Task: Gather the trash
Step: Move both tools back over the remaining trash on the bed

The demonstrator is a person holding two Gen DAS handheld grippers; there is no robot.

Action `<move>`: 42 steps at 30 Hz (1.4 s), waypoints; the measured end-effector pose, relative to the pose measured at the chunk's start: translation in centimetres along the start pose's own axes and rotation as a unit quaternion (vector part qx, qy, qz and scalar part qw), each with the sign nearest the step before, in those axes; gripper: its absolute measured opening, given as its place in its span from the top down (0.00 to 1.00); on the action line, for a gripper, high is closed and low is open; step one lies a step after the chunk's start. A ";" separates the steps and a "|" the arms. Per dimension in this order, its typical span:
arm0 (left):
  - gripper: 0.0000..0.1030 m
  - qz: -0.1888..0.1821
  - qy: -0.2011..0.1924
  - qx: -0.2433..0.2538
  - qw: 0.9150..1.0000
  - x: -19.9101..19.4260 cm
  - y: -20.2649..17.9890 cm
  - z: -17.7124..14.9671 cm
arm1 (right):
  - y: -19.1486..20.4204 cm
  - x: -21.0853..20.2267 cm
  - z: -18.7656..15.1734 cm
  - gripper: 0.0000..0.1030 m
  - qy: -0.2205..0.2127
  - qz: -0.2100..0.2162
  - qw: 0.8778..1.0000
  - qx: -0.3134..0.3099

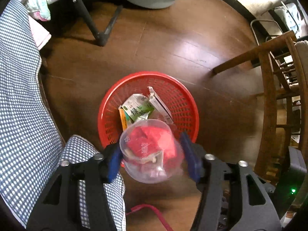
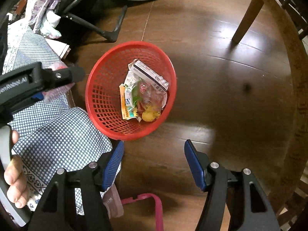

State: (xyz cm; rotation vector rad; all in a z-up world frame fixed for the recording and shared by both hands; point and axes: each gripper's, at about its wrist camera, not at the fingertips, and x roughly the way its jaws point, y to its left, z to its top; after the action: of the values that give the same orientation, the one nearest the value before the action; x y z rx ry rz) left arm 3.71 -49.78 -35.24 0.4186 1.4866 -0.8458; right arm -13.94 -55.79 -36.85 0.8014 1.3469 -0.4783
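So the left gripper has a clear plastic cup between its blue pads, and it's parked right above the near rim of the red basket on the wood floor. Makes sense to hold it there: let go and the cup should just drop in with the rest. The cup is tipped, mouth facing up toward the camera, and the red you see inside could just be the basket showing through it, can't really tell. Looks blurry too. The left pad is up against the cup wall, but the right pad seems to stand a bit off it, so I honestly can't say if the jaws are gripping or already letting go.

Basket already holds a green carton, a flat white box leaning on it, and from the other side you can see some clear wrapping and something yellow at the bottom. So the collecting is well underway.

The right gripper is empty, jaws spread wide, hanging near the basket over bare floor. My guess is it's just waiting its turn and keeping out of the drop path.

There's a checked cloth draped right beside the basket, touching its rim on that side, plus a pink strap thing on the floor below the grippers. If the cup falls short it'll bounce off the rim.
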 end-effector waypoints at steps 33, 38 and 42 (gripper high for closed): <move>0.07 -0.014 -0.294 -0.013 0.956 -31.4 4.5 -10.4 | 7.7 -13.6 -3.3 0.15 -0.100 -0.042 0.990 -0.085; 0.07 0.051 -0.362 -0.077 0.928 -38.0 10.2 -14.1 | 11.5 -16.9 -5.3 0.15 -0.128 -0.038 0.984 -0.122; 0.07 0.109 -0.401 -0.115 0.902 -41.7 14.3 -16.8 | 14.9 -18.9 -6.9 0.15 -0.143 -0.027 0.978 -0.150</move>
State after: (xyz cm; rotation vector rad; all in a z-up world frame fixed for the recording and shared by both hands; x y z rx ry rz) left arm 7.33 -18.66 -0.02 0.0295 0.7339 -0.5454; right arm -11.42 -43.53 -15.17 0.4288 1.1397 -0.4030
